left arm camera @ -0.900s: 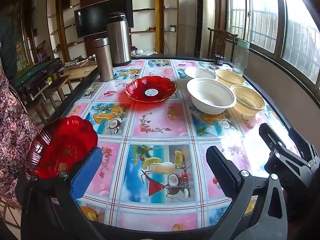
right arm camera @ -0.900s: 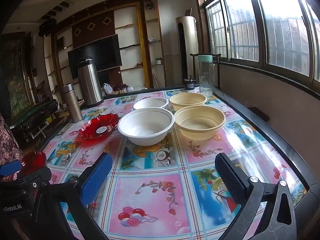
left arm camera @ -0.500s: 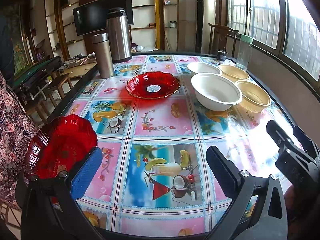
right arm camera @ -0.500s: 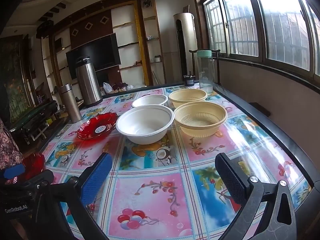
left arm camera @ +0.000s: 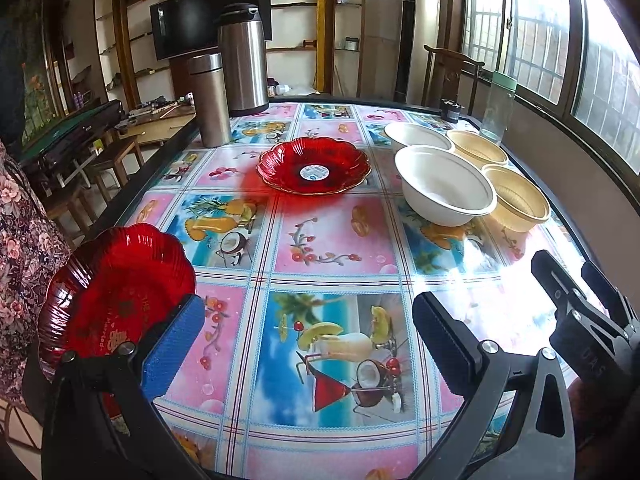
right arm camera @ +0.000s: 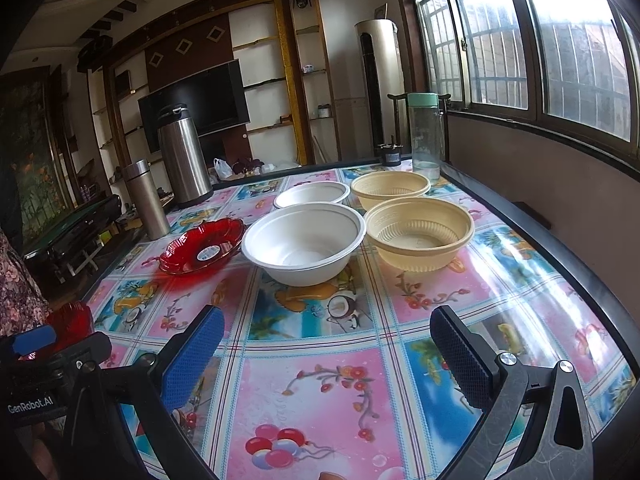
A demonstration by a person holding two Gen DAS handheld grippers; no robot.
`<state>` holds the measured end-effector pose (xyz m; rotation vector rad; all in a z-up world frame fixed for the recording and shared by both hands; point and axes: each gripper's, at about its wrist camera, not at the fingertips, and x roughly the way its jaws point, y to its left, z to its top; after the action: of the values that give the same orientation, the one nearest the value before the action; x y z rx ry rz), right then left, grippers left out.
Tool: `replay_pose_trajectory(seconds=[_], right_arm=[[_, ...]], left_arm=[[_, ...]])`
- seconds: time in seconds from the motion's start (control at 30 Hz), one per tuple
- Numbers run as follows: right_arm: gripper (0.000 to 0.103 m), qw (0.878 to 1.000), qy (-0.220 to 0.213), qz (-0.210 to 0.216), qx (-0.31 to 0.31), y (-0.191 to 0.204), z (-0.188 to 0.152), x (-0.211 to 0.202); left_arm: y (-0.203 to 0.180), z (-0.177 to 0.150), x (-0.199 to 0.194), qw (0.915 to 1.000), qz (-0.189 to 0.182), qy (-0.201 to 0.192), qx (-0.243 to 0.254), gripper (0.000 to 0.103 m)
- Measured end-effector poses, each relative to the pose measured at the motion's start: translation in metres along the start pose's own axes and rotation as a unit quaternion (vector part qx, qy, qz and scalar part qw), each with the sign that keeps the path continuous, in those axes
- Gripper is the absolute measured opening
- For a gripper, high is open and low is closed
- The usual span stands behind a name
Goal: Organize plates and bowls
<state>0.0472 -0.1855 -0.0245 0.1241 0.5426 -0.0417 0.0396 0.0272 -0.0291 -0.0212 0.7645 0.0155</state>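
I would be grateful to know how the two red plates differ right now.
The far red plate lies flat mid-table; the near red plate sits tilted at the table's left edge. The far one shows a round sticker in its centre; the near one shows faint lettering. Both are translucent red with scalloped rims.

2 red plates [left arm camera: 314, 166], 2 white bowls [left arm camera: 446, 186], 2 beige bowls [left arm camera: 518, 198] upright.

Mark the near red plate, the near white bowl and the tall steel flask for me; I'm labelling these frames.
near red plate [left arm camera: 116, 292], left wrist view, inner face.
near white bowl [right arm camera: 304, 244], right wrist view, inside bottom.
tall steel flask [left arm camera: 243, 64], left wrist view, body.
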Motion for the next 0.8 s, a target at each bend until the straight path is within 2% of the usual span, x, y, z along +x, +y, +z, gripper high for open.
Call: replay_pose_trajectory(seconds=[0.3,0.47,0.63,0.7,0.8], right_arm=[[0.103,1.000,0.011,0.008,-0.002,0.007,-0.001,0.011],[0.103,0.999,0.012,0.029,-0.005,0.015,0.009,0.015],[0.103,0.995,0.016,0.098,0.025,0.022,0.044,0.020],[0.103,0.988,0.022,0.141,0.058,0.025,0.061,0.025],[0.103,0.967,0.046,0.223,0.110,0.036,0.085,0.045]], left_arm=[[0.009,0.003,0.011,1.0000,0.000,0.006,-0.006,0.103],[0.016,0.006,0.015,0.9999,-0.003,0.011,-0.007,0.103],[0.031,0.029,0.016,0.9989,-0.039,0.024,-0.010,0.103],[0.047,0.050,0.013,0.9977,-0.059,0.022,-0.024,0.103],[0.072,0.084,0.012,0.9951,-0.086,0.018,-0.046,0.103]])
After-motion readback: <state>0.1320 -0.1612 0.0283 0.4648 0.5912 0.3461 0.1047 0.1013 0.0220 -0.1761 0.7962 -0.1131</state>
